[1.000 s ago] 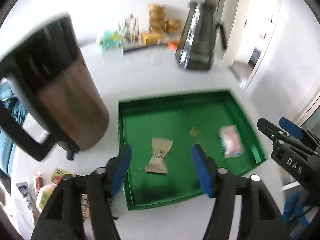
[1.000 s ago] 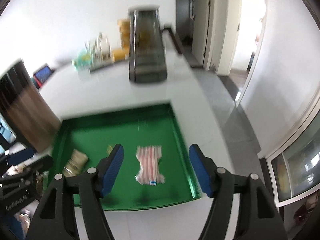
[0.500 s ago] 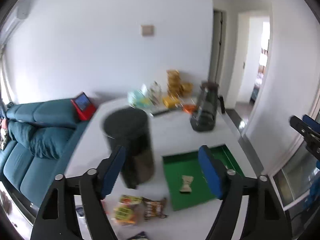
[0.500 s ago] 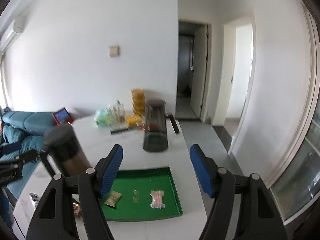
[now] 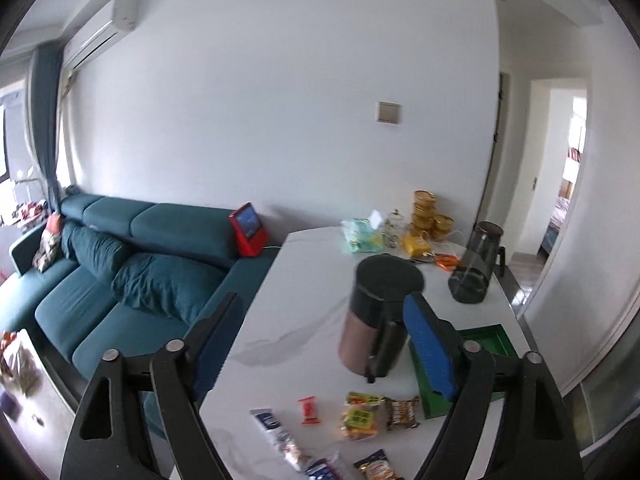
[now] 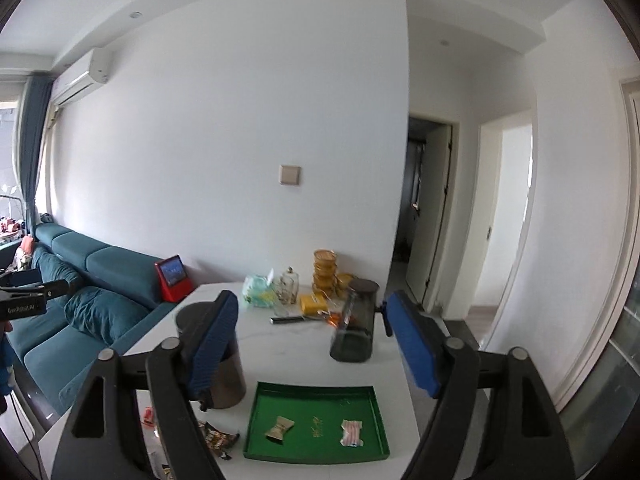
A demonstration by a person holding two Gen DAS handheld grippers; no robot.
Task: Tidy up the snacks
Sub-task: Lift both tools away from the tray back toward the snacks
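A green tray point(image 6: 316, 387) lies on the white table and holds a tan packet point(image 6: 280, 428) and a pink striped packet point(image 6: 351, 433). My right gripper point(image 6: 314, 344) hangs high above and behind the tray, open and empty. My left gripper point(image 5: 324, 344) is also raised over the table's left part; its jaws are opening with nothing between them. Below it lie loose snacks: a red packet point(image 5: 309, 411), a yellow-green packet point(image 5: 360, 416), a brown packet point(image 5: 402, 412) and blue-white packets point(image 5: 272, 420). The right finger hides most of the tray point(image 5: 486, 340) there.
A copper jug with a black lid point(image 5: 380, 320) stands left of the tray. A dark glass pitcher point(image 6: 354, 328), stacked yellow tins point(image 6: 325, 276) and tissues point(image 6: 258, 290) crowd the table's far end. A teal sofa point(image 5: 120, 280) runs along the left.
Both grippers have risen and drawn back from close over the tray, so the whole table and room show. The left one has swung leftward and its jaws stand wider.
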